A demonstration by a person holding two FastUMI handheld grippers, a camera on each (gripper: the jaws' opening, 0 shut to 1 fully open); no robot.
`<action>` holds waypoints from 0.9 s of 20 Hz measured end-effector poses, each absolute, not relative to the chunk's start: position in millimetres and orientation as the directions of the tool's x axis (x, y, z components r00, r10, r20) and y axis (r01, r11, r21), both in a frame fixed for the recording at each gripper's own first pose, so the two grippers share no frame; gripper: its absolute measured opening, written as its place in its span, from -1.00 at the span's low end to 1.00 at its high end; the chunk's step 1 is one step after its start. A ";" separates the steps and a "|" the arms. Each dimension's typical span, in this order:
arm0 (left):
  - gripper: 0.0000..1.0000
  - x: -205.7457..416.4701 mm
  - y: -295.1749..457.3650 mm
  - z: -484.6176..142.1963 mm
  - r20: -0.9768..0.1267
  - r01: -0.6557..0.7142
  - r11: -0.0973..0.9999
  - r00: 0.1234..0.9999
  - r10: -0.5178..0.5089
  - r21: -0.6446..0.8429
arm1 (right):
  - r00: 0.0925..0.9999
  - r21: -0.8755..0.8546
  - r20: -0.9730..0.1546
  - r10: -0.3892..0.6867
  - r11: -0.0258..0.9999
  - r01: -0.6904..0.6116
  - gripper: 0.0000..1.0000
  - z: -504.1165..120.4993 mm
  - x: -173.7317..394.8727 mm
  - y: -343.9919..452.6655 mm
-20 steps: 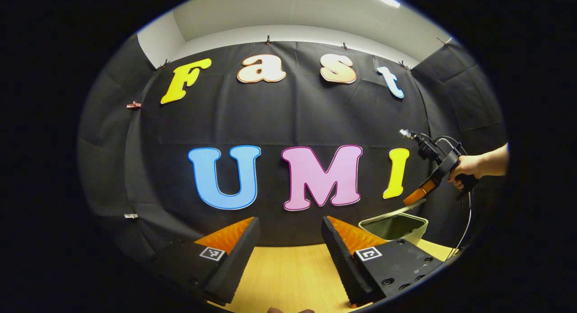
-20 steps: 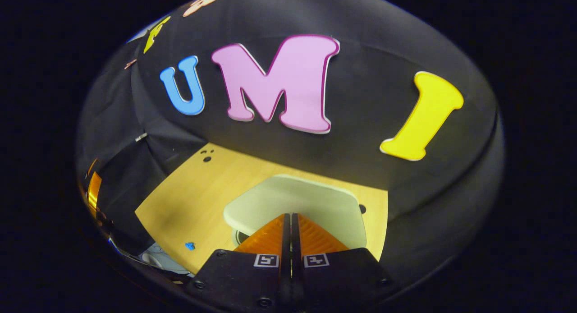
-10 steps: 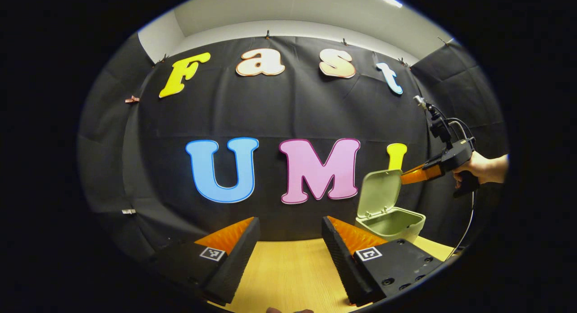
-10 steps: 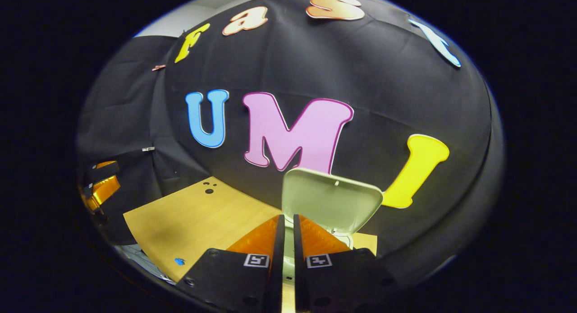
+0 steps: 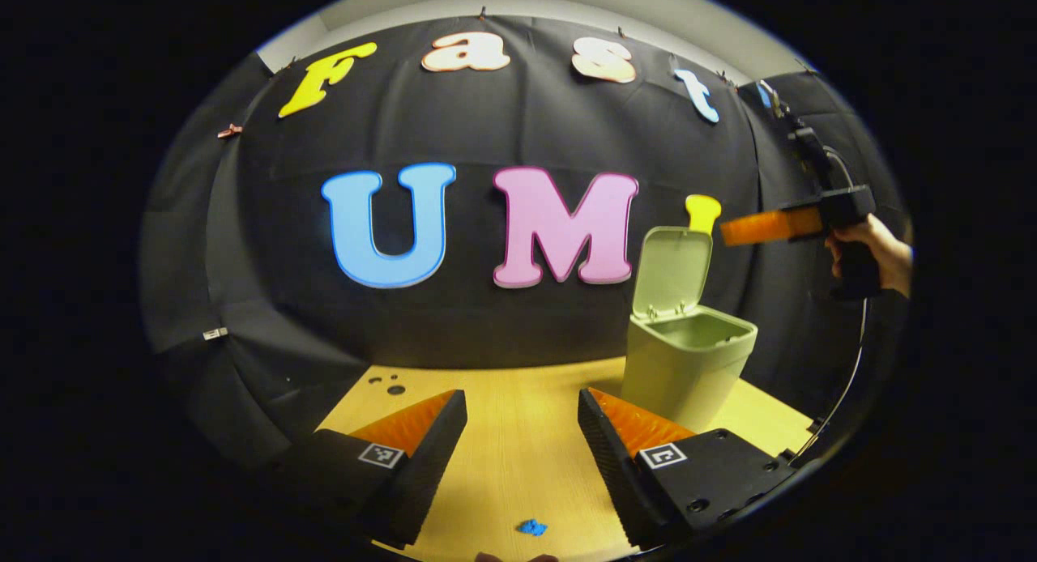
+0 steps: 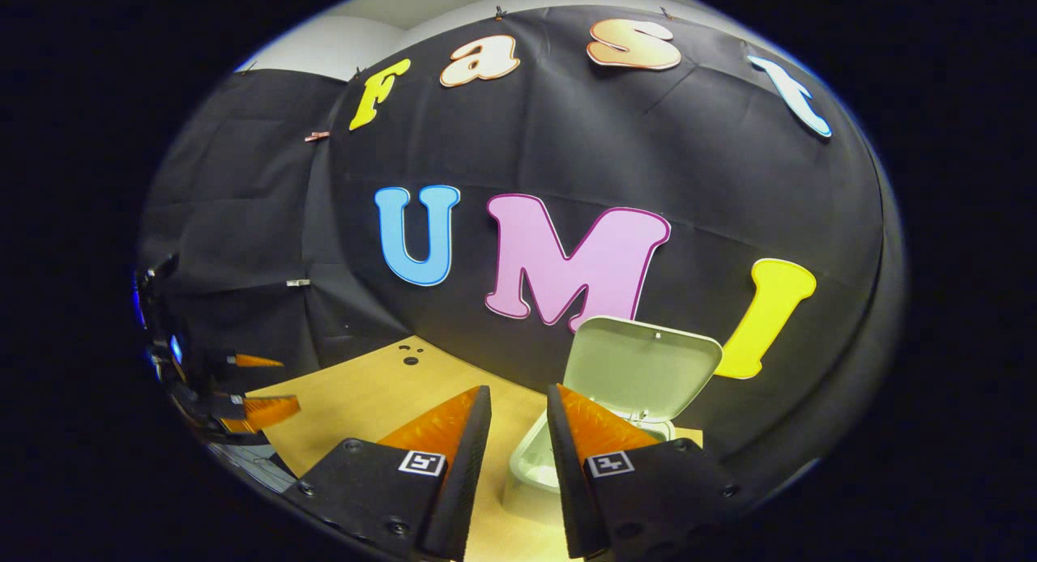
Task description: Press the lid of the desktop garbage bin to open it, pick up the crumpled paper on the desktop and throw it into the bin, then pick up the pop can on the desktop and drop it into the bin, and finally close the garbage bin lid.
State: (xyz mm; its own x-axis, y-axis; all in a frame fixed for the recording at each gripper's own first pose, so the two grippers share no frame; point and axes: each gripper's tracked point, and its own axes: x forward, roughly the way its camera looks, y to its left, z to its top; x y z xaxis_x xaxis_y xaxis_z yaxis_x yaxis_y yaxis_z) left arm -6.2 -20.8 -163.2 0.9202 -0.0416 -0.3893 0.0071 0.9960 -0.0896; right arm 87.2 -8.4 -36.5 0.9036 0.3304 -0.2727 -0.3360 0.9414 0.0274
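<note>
Bench (image 5: 518,453): pale wooden top, carrying the bin at its far right.
Bin (image 5: 679,376): light green plastic desktop garbage bin, its lid (image 5: 671,269) standing upright, mouth open.
Right gripper (image 6: 518,400): above the bin, which lies at 1 o'clock of it; fingers parted a little, empty.
Left gripper (image 5: 522,420): fingers wide apart, empty; bin at 2 o'clock.
Paper, can: I cannot locate them.
Blue scrap (image 5: 531,527): small, on the bench at 6 o'clock from the left fingers.

One bin (image 5: 687,368) — two grippers (image 5: 522,432) (image 6: 518,440)
</note>
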 end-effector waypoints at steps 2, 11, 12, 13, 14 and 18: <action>0.80 -14.9 -29.9 -196.5 -0.451 0.027 0.993 0.889 -0.076 -0.113 | 0.908 0.049 -0.263 0.326 0.945 -0.325 -0.02 -36.1 77.6 -5.5; 0.74 -47.1 -50.1 -335.7 -0.682 0.068 0.991 0.720 -0.129 -0.115 | 0.899 0.154 -0.325 0.292 0.955 -0.254 -0.03 -71.2 37.6 -12.3; 0.74 -53.1 -52.7 -347.4 -0.699 0.074 0.991 0.702 -0.134 -0.116 | 0.898 0.156 -0.335 0.284 0.957 -0.245 0.00 -75.1 33.8 -14.7; 0.70 -57.1 -55.1 -358.9 -0.718 0.078 0.990 0.682 -0.139 -0.117 | 0.898 0.155 -0.344 0.274 0.960 -0.234 -0.02 -77.5 29.4 -17.7; 0.69 -61.6 -56.5 -370.5 -0.735 0.082 0.990 0.663 -0.142 -0.116 | 0.897 0.155 -0.354 0.264 0.963 -0.222 -0.03 -80.5 25.9 -19.3; 0.55 -70.0 -57.2 -409.1 -0.783 0.087 0.990 0.605 -0.142 -0.113 | 0.899 0.126 -0.382 0.213 0.976 -0.178 -0.02 -85.5 13.2 -29.9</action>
